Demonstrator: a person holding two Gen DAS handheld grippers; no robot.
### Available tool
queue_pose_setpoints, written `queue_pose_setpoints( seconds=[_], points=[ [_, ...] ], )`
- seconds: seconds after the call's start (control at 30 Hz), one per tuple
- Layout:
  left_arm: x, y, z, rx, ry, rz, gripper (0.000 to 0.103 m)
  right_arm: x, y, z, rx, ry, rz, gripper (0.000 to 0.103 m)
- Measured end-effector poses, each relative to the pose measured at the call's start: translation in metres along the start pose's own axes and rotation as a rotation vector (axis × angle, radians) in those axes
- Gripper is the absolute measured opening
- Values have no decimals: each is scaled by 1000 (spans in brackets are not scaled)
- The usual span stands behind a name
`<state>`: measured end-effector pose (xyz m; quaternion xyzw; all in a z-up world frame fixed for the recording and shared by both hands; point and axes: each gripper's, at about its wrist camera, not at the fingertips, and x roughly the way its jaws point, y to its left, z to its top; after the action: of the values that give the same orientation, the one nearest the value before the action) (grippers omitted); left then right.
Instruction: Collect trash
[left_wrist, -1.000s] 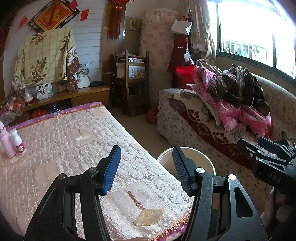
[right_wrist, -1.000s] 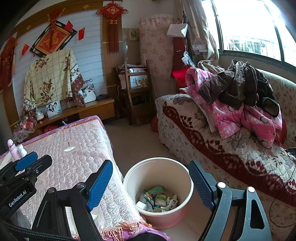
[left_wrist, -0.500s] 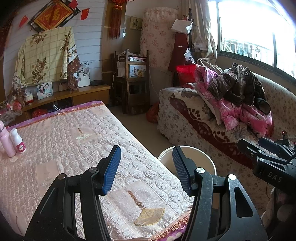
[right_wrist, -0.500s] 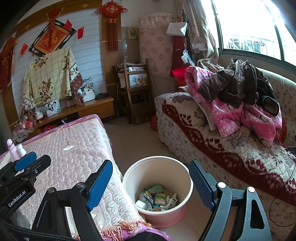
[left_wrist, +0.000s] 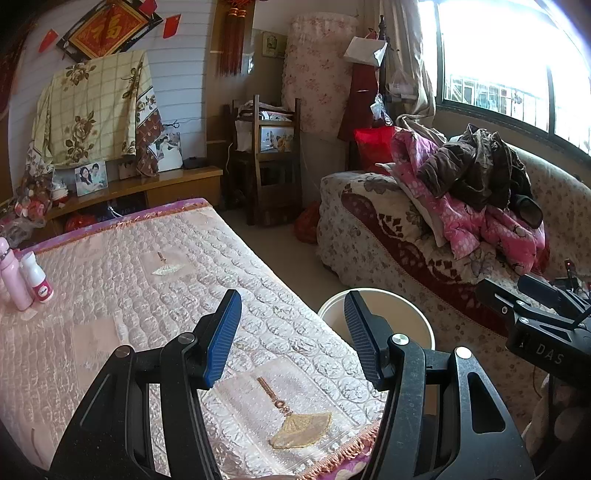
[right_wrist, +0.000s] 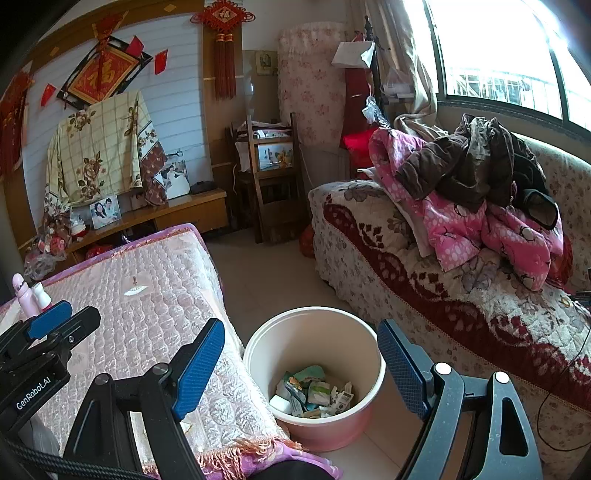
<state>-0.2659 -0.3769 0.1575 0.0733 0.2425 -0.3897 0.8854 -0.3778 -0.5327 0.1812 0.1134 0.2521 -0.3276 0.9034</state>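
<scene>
table: you had it quilted and almost bare; only two bottles stood at the far left edge. I saw no loose trash on it, so the collecting looked about done.
bin: it sat on the floor between table and sofa, just beside the table's near corner. Trash already lay in its bottom.
left gripper: jaws were partly spread, nothing between them. You hung it over the table's near corner, with one finger over the bin rim in that view.
right gripper: jaws were spread wide and empty. It framed the bin mouth.
step: my read is you were at a final check. You'd have done well to sweep both cameras over the table edges and floor before calling it finished.
if more turned up: you should have pinched it by the middle, carried it over the bin mouth and let go low, clear of the rim.
bottles: I judged them not trash; you should have left them alone.
hidden: left view showed only part of the bin rim, with the inside blocked by a finger. Floor under the table and the table's near-left part were cut off by gripper bodies.
unclear: single trash items were too small to name; bottle labels were unreadable.
</scene>
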Motion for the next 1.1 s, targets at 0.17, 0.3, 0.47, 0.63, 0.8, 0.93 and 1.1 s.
queue_pose_setpoints(
  seconds=[0.17,0.3,0.47,0.63,0.8,0.93,1.1],
  points=[
    [0,0,0,1,-1,-1,57,3,-1,0,-1,5,0,83],
    [0,1,-1,2,1,-1,57,3,-1,-1,-3,8,-2,83],
    [2,1,-3,2,7,-4,57,6,-1,-2,-5,17,-2,83],
    [3,1,-4,5,9,-8,57,7,1,0,-4,17,-2,83],
    [4,0,-5,7,11,-8,57,7,1,0,-5,18,-2,83],
    [5,-1,-6,12,14,-14,57,7,0,-1,-1,22,-3,83],
    [5,0,-6,15,17,-19,57,8,0,-1,-2,22,-4,83]
  ],
)
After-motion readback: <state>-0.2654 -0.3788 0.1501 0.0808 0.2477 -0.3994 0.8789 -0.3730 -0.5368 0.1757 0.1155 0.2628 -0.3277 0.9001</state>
